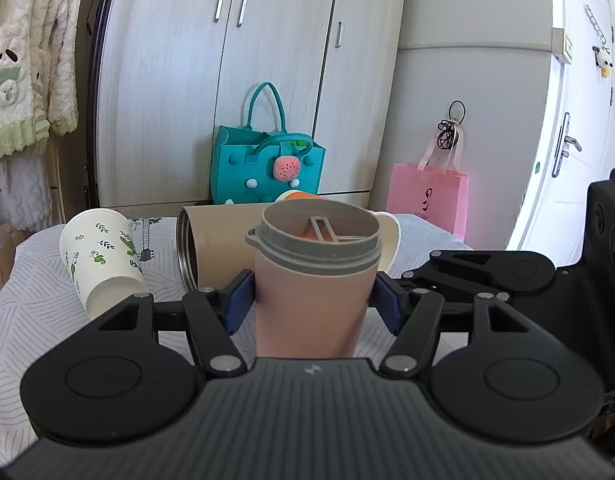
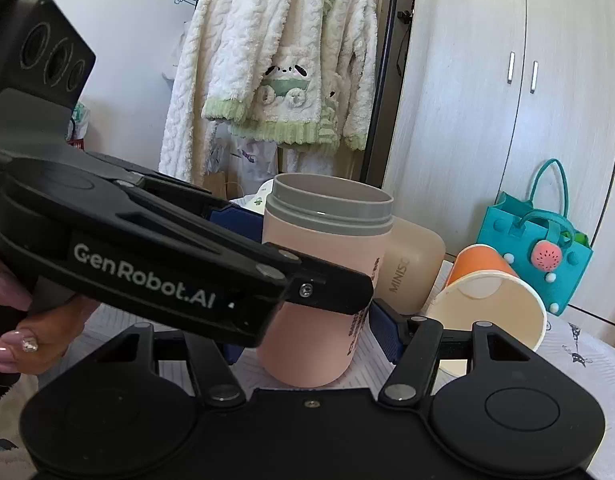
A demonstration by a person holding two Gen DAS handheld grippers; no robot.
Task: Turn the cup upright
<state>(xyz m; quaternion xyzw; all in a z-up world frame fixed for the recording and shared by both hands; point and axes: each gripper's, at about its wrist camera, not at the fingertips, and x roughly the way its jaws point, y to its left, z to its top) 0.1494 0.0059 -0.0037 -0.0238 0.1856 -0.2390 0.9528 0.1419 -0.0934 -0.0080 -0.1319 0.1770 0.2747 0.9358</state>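
pink cup (image 1: 313, 276) upright on table (image 1: 23, 340), clamped by left gripper (image 1: 313, 300); right gripper (image 2: 311, 332) jaws wide around it

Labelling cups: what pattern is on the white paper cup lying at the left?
Green leaf sprigs on the white paper cup; left wrist view.

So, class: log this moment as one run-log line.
pink cup upright | left claw shut on it | right claw open around it | leaf-print cup lying on side
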